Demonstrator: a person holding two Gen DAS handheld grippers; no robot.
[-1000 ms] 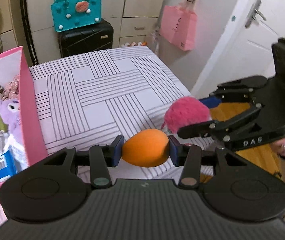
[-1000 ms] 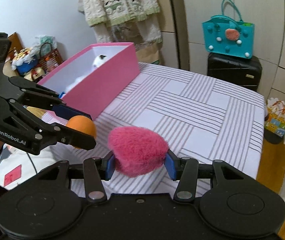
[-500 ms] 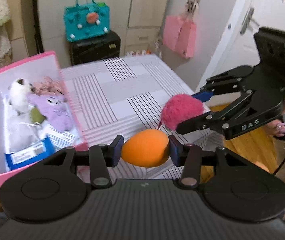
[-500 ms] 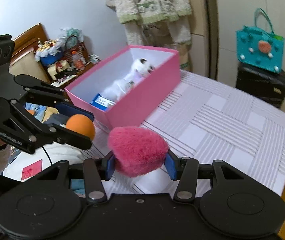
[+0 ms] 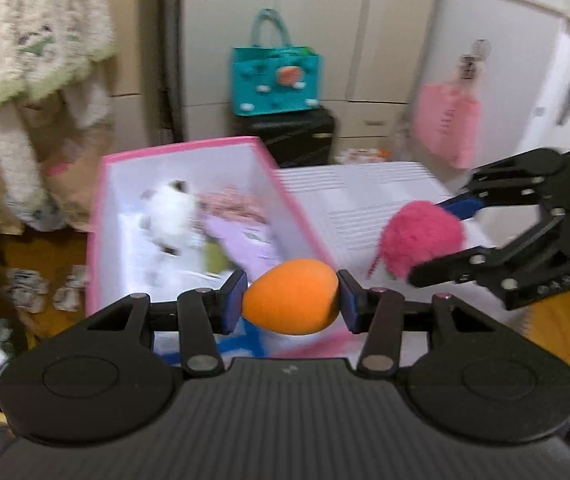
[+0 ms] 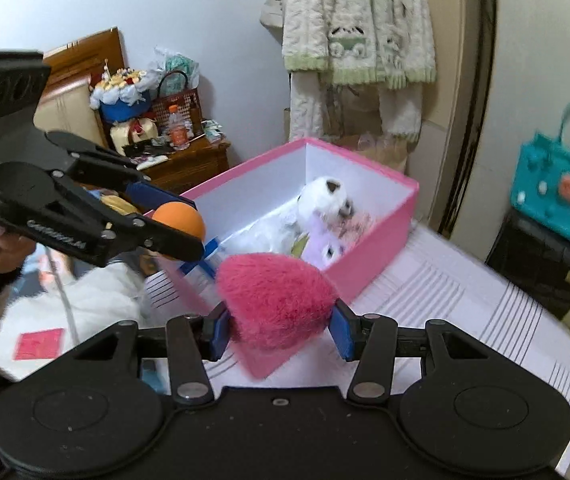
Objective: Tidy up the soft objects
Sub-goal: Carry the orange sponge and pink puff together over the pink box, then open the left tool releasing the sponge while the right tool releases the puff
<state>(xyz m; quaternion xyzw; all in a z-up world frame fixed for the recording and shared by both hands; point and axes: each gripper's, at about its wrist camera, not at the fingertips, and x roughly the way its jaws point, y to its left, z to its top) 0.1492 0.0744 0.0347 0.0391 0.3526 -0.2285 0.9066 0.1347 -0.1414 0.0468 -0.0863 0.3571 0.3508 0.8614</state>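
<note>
The left gripper (image 5: 292, 297) pinches an orange foam egg (image 5: 291, 296) above the pink box's (image 6: 377, 258) near end. The right gripper (image 6: 279, 326) pinches a fuzzy pink heart (image 6: 277, 304) (near that box's corner).

Plush toys (image 6: 325, 204) lie in box (image 6: 381, 236) on bed (image 6: 465, 300)

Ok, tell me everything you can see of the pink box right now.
The pink box is an open rectangular carton, pink outside and along its rim, white inside, with no lid in view. It sits upright on the striped table near an edge. Inside lie a white plush, a lilac plush, something pink and fuzzy, and a blue-and-white packet. Neither tongs touch it: the orange ball and the pink fluffy heart are held in the air near its near end.
</note>
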